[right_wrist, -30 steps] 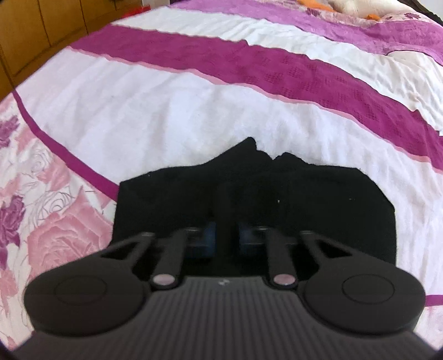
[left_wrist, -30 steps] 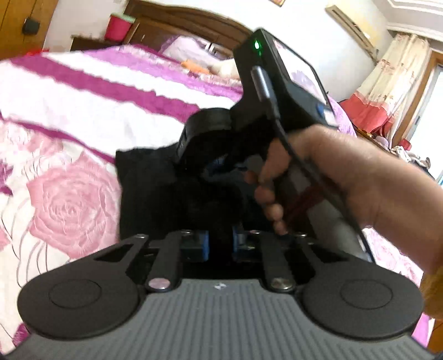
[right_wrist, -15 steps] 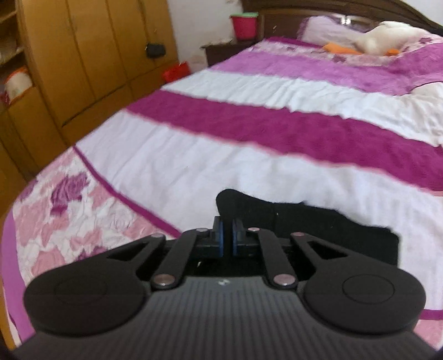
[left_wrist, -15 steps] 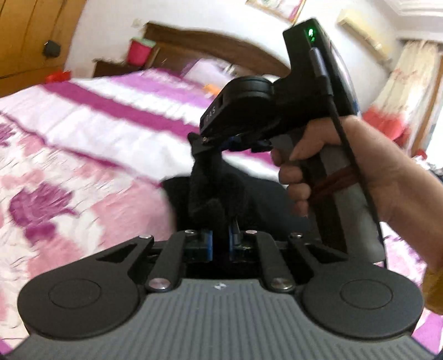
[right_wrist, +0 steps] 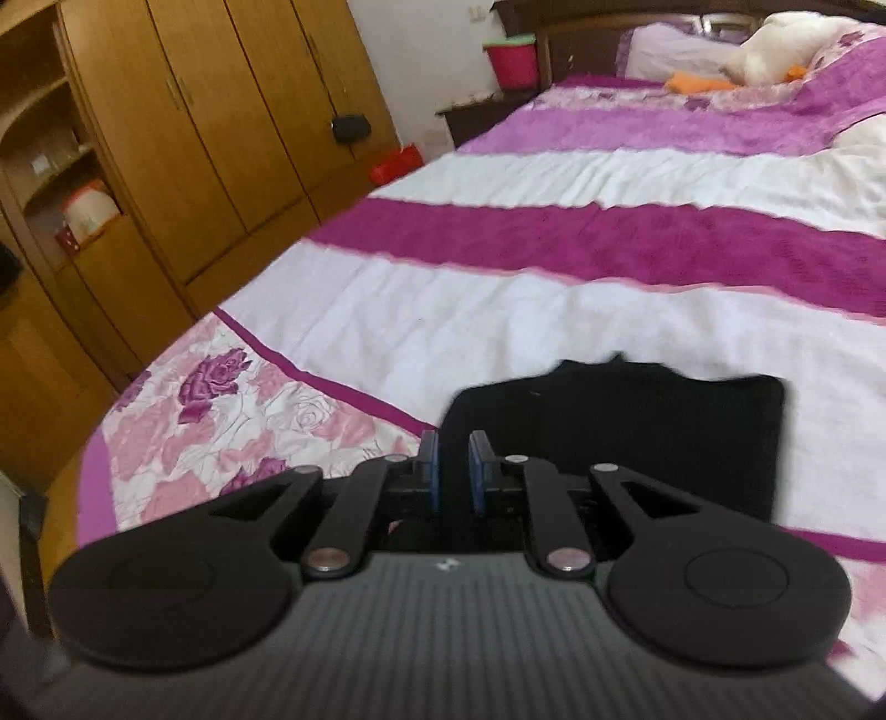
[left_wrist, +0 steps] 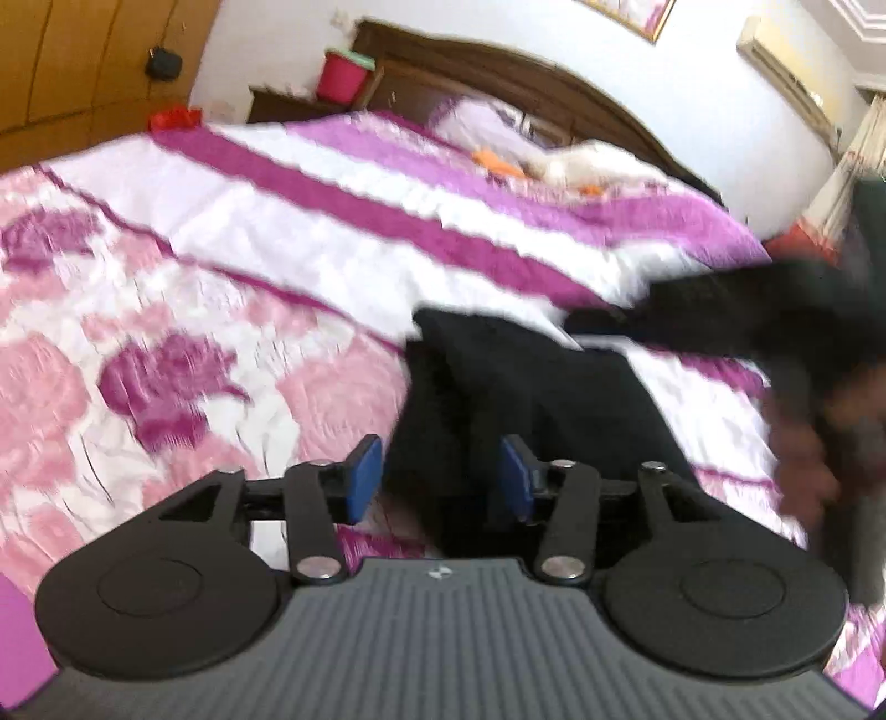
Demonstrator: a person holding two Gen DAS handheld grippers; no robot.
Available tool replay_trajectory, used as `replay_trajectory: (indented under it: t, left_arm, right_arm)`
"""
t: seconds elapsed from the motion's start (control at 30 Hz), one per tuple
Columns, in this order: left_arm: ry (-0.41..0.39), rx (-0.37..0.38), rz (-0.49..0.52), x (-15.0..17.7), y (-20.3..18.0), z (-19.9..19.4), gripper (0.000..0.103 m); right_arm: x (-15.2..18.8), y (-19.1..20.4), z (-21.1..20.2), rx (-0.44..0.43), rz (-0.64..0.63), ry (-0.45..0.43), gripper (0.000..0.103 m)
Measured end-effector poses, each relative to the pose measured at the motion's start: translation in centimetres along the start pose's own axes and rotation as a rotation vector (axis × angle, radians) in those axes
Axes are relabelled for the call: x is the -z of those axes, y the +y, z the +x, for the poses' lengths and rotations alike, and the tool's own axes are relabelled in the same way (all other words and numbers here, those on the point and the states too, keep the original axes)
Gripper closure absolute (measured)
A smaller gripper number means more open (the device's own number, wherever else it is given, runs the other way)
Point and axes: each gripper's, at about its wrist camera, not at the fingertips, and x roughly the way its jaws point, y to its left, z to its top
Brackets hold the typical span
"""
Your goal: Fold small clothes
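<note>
A small black garment (left_wrist: 531, 399) lies folded flat on the pink and purple bedspread (left_wrist: 221, 232). My left gripper (left_wrist: 440, 479) is open and empty just above its near edge. In the right wrist view the garment (right_wrist: 637, 437) is a dark rectangle, and my right gripper (right_wrist: 454, 471) hovers over its near left corner with the blue pads a narrow gap apart and nothing between them. The right gripper and the hand holding it are a dark blur at the right of the left wrist view (left_wrist: 803, 343).
A wooden wardrobe (right_wrist: 166, 166) stands along the bed's left side. A headboard, pillows, a white and orange soft toy (right_wrist: 764, 50) and a red bin (right_wrist: 512, 58) on a nightstand are at the far end.
Both grippers were shut on the black garment and had lifted its edge. They have let it go and opened, and the garment now lies flat. The right gripper has pulled away to the right.
</note>
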Motion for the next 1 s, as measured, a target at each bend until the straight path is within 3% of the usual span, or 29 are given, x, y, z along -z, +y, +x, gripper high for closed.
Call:
replay_trajectory:
  t: [0.17, 0.27, 0.47, 0.6, 0.73, 0.8, 0.83, 0.87, 1.0]
  left_arm:
    - [0.007, 0.019, 0.013, -1.6, -1.0, 1.2, 0.035]
    - [0.061, -0.03, 0.028, -1.2, -1.6, 3.4, 0.034]
    - [0.157, -0.098, 0.099, 1.2, -1.0, 5.7, 0.031]
    - [0.166, -0.1, 0.132, 1.0, -0.8, 5.5, 0.03]
    - [0.122, -0.058, 0.128, -0.3, -1.6, 3.8, 0.028]
    - [0.101, -0.036, 0.123, -1.0, -2.0, 3.4, 0.02]
    - [0.099, -0.025, 0.122, -1.2, -2.1, 3.5, 0.017]
    - [0.107, -0.013, 0.123, -1.4, -2.4, 3.7, 0.017]
    - [0.151, -0.015, 0.117, -1.6, -2.4, 5.6, 0.017]
  right_arm:
    - [3.7, -2.3, -3.8, 0.098, 0.007, -0.027, 0.087]
    - [6.0, -3.4, -3.9, 0.144, 0.017, -0.011, 0.088]
    - [9.8, -4.5, -2.6, 0.113, 0.056, -0.026, 0.089]
    - [10.3, -4.7, -3.0, 0.092, 0.088, -0.062, 0.089]
    - [9.9, -5.6, -4.4, 0.061, 0.166, -0.121, 0.087]
    - [9.8, -6.2, -4.7, 0.048, 0.189, -0.142, 0.066]
    - [9.8, -6.5, -4.8, 0.045, 0.199, -0.159, 0.045]
    - [9.8, -6.7, -4.8, 0.057, 0.207, -0.172, 0.033]
    - [9.9, -8.0, -3.8, 0.091, 0.241, -0.158, 0.033]
